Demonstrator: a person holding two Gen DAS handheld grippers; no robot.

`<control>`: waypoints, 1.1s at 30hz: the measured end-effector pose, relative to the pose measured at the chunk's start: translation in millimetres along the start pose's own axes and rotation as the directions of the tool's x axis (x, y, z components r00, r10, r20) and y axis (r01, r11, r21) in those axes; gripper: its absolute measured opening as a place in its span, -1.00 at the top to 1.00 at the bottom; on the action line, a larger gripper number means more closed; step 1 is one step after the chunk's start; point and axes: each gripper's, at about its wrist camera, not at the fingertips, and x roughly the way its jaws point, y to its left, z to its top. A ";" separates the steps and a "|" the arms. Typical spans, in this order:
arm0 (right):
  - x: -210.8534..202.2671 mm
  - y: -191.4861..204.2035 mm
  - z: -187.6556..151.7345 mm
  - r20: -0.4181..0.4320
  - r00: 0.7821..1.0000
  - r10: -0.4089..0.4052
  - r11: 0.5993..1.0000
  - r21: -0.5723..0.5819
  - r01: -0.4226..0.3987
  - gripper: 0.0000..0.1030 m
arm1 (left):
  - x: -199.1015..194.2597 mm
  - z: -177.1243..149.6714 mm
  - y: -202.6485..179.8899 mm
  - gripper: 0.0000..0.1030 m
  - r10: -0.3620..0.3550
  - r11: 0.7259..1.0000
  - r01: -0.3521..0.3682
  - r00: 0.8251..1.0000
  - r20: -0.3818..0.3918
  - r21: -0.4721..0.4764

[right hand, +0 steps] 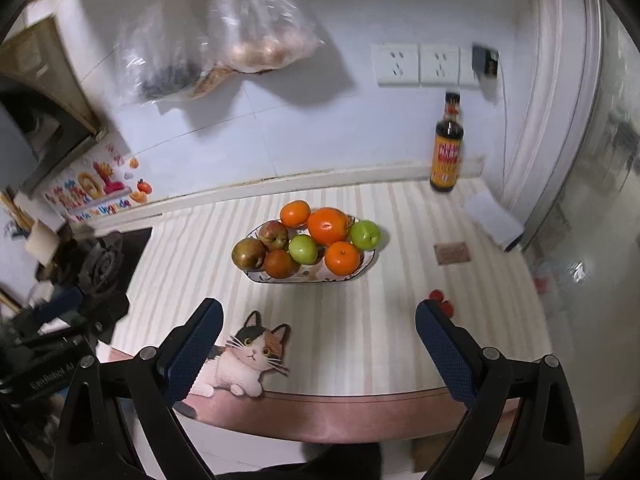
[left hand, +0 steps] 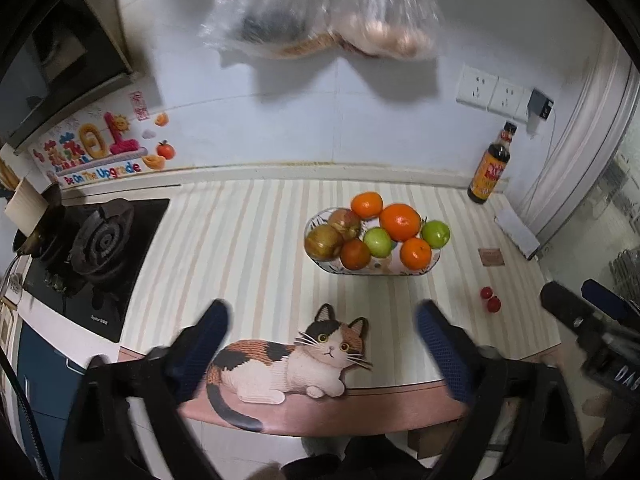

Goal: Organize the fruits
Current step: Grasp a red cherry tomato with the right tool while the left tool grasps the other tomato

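- Left gripper [left hand: 322,320]: your jaws stand wide apart, nothing between them; it hangs over the near counter edge, short of the fruit.
- Right gripper [right hand: 318,320]: likewise spread and empty.
- Fruit bowl [right hand: 370,260]: sits mid-counter, heaped. Large orange [right hand: 328,226] rides on top; green apple [right hand: 365,235] hangs at the rim. Nudge either and you likely send fruit rolling off.
- Small red fruits [left hand: 491,299]: loose on the striped mat, right of the bowl; round, so your pads may squirt them away.
- Sauce bottle [right hand: 447,152]: upright by the wall; a wide sweep could topple it.
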 end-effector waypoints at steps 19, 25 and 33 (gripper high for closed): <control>213.3 -235.9 -27.2 -0.311 0.950 0.012 0.954 0.287 0.083 -0.05 | 187.9 29.9 -168.1 -1.00 0.037 0.970 0.036 0.957 -0.289 0.242; 259.2 -233.8 -36.0 -0.353 0.934 0.044 0.961 0.272 0.058 0.16 | 230.1 21.4 -199.2 -1.00 0.062 0.957 0.048 0.928 -0.367 0.285; 235.8 -253.0 -38.0 -0.290 0.957 0.013 0.957 0.279 0.072 0.38 | 255.5 23.5 -233.5 -1.00 0.013 0.947 0.122 0.909 -0.417 0.296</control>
